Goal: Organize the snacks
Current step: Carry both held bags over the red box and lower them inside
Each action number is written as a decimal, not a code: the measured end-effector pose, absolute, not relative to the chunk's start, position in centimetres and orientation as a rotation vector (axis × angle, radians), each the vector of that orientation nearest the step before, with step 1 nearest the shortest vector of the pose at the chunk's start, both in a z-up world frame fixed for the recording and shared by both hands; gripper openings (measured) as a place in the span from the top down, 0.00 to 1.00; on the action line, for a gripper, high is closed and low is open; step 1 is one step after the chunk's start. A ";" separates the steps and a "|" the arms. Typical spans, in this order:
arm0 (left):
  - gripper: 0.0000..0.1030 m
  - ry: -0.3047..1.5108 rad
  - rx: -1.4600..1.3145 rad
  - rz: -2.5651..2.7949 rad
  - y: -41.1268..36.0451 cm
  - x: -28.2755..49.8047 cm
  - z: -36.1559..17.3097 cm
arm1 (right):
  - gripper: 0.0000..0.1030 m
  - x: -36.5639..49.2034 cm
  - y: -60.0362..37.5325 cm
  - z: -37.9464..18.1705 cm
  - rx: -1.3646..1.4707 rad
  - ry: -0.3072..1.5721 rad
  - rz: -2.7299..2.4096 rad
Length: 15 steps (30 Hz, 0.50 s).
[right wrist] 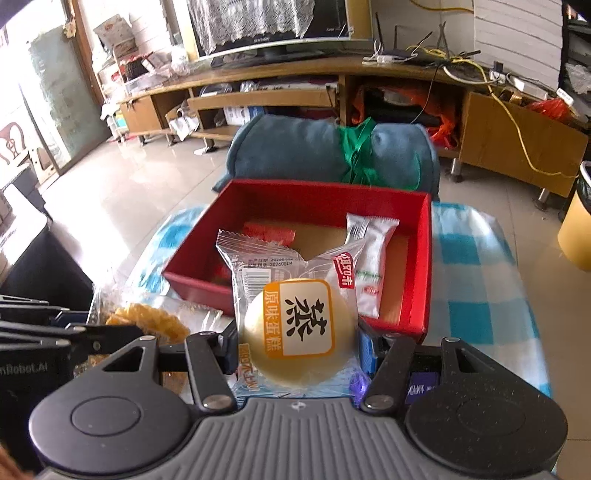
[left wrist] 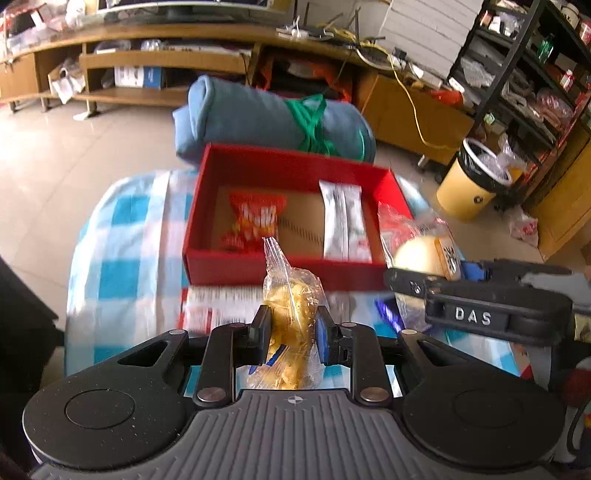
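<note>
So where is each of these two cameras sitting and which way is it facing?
Left wrist: on the left hand-held gripper, facing down-forward at the red box; its fingers clamp a bag of golden snacks; the right hand-held gripper shows.
Right wrist: on the right hand-held gripper, same direction; it holds a wrapped cake.
Shared: red box, blue blanket roll, checked cloth.

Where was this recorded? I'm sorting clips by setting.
Most likely a home living room: a long wooden TV stand with a television on it, a tiled floor, and a cluttered storage shelf along the wall.
</note>
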<state>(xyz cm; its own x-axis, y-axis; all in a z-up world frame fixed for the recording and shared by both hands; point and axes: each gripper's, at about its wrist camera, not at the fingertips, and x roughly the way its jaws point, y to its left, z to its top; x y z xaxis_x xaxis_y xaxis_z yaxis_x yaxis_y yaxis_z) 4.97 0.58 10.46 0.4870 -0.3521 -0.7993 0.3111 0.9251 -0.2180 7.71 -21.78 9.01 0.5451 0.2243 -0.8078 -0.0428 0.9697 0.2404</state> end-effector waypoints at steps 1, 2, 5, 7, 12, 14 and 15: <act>0.70 0.974 -0.045 -0.403 0.4 5.4 10.7 | 0.48 8.0 -22.0 9.2 0.206 0.976 0.154; 0.70 0.966 -0.043 -0.402 0.3 5.8 10.9 | 0.48 8.3 -22.1 9.3 0.209 0.971 0.151; 0.69 0.944 -0.038 -0.400 -0.2 7.0 11.4 | 0.48 9.2 -22.6 9.7 0.216 0.958 0.139; 0.69 0.935 -0.042 -0.403 -0.5 7.8 11.4 | 0.48 9.9 -22.9 9.8 0.217 0.952 0.133; 0.69 0.909 -0.054 -0.401 -1.5 10.2 11.7 | 0.48 11.8 -23.4 9.9 0.223 0.943 0.120; 0.69 0.905 -0.057 -0.400 -1.9 11.0 11.7 | 0.48 12.6 -23.5 9.9 0.225 0.939 0.116; 0.69 0.901 -0.057 -0.398 -2.0 11.3 11.7 | 0.48 13.0 -23.6 9.8 0.226 0.938 0.114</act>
<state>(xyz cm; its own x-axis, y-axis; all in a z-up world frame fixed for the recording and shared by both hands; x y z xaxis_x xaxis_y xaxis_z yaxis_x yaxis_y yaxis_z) 11.33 -1.98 11.68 0.5527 -0.3602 -0.7515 0.3129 0.9255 -0.2135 13.04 -23.58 9.80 0.5873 0.1949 -0.7855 0.0005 0.9705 0.2412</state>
